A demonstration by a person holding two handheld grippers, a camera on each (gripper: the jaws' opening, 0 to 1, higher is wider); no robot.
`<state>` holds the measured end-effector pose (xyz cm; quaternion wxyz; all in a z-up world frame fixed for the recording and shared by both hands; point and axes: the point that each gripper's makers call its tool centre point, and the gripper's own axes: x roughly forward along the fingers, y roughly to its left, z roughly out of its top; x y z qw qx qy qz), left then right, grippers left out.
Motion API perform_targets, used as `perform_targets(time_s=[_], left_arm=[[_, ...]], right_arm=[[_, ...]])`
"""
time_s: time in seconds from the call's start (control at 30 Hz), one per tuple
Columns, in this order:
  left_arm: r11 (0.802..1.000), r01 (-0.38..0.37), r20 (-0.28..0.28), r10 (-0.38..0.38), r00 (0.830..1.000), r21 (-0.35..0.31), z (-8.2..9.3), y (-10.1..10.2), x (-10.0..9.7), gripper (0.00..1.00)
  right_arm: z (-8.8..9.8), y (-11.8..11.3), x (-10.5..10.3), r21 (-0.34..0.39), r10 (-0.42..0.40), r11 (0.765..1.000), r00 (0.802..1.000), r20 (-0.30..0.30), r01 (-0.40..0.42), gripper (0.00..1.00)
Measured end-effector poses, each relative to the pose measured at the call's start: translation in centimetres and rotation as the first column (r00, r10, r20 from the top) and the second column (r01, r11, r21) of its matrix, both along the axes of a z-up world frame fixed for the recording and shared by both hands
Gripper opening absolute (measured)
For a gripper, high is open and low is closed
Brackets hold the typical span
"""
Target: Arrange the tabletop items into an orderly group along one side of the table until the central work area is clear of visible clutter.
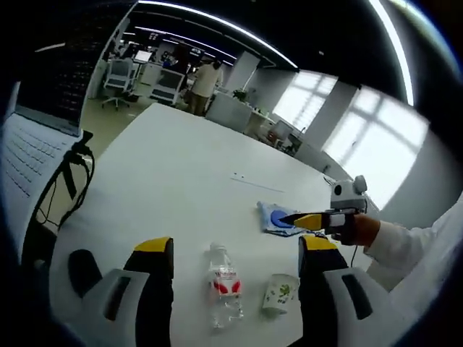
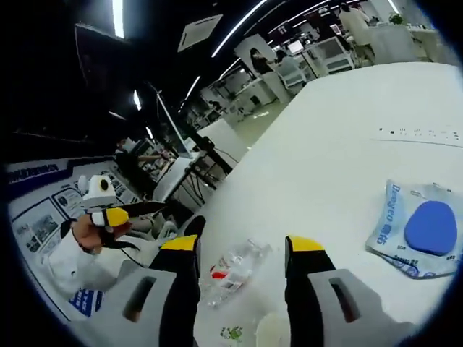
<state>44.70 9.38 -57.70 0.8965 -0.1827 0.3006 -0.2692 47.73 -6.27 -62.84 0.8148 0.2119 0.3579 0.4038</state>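
White table (image 1: 181, 166) runs from lower frame to upper centre in the left gripper view; most of its surface is bare, with a laptop (image 1: 32, 155) and black cable (image 1: 69, 181) at the left edge.

Clutter sits low in frame, near the table's close edge. Flat plastic packet (image 2: 416, 228) with a blue disc inside lies at right of the right gripper view; its printing starts "Deay...", the rest too small to read. Clear plastic bottle (image 1: 224, 285), red label, writing illegible, lies on its side at lower centre of the left gripper view. Just beside it, to the right, is a paper cup (image 1: 278, 293) with green leaf print.

Left gripper (image 1: 235, 249): jaws wide apart, framing bottle and cup from above, touching neither. Right gripper (image 2: 242, 249): jaws spread, empty, bottle between them in view.

Judgement: task barely begun. The three items lie loosely near one another, not lined up; bottle still to be stood or aligned, packet and cup to be drawn alongside.
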Motion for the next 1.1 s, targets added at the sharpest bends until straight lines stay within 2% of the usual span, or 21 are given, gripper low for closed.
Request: perform_targets(time_s=[0.23, 0.33, 0.53, 0.67, 0.83, 1.0, 1.1], left_arm=[[0.999, -0.030, -0.022, 0.030, 0.999, -0.023, -1.2, 1.4, -1.1, 0.71], [0.998, -0.045, -0.030, 0.043, 0.999, -0.045, -1.6, 1.9, -1.4, 0.73], [0.996, -0.036, -0.053, 0.032, 0.998, -0.076, -2.9, 1.9, -2.0, 0.72], [0.995, -0.034, -0.075, 0.027, 0.997, -0.095, -3.9, 2.0, -2.3, 0.72], [0.991, -0.036, -0.087, 0.025, 0.996, -0.127, -4.6, 2.0, -2.3, 0.71], [0.990, -0.013, -0.094, 0.000, 0.996, -0.142, -5.2, 1.6, -2.4, 0.71], [0.989, -0.003, -0.097, -0.012, 0.995, -0.150, -5.5, 1.5, -2.5, 0.71]], right_arm=[[-2.4, 2.2, 0.3, 0.057, 0.042, 0.998, 0.993, -0.106, -0.036, 0.42], [-3.5, 2.8, 0.5, 0.050, 0.047, 0.998, 0.990, -0.133, -0.041, 0.42], [-5.3, 4.5, 0.7, 0.128, 0.062, 0.991, 0.966, -0.253, -0.030, 0.41], [-7.0, 4.9, 1.7, 0.110, 0.069, 0.993, 0.961, -0.269, -0.040, 0.39], [-8.1, 5.6, 1.9, 0.141, 0.080, 0.989, 0.944, -0.320, -0.036, 0.39], [-8.7, 6.5, 1.9, 0.173, 0.099, 0.984, 0.927, -0.362, -0.038, 0.37], [-9.1, 6.9, 1.9, 0.173, 0.107, 0.984, 0.924, -0.367, -0.045, 0.37]])
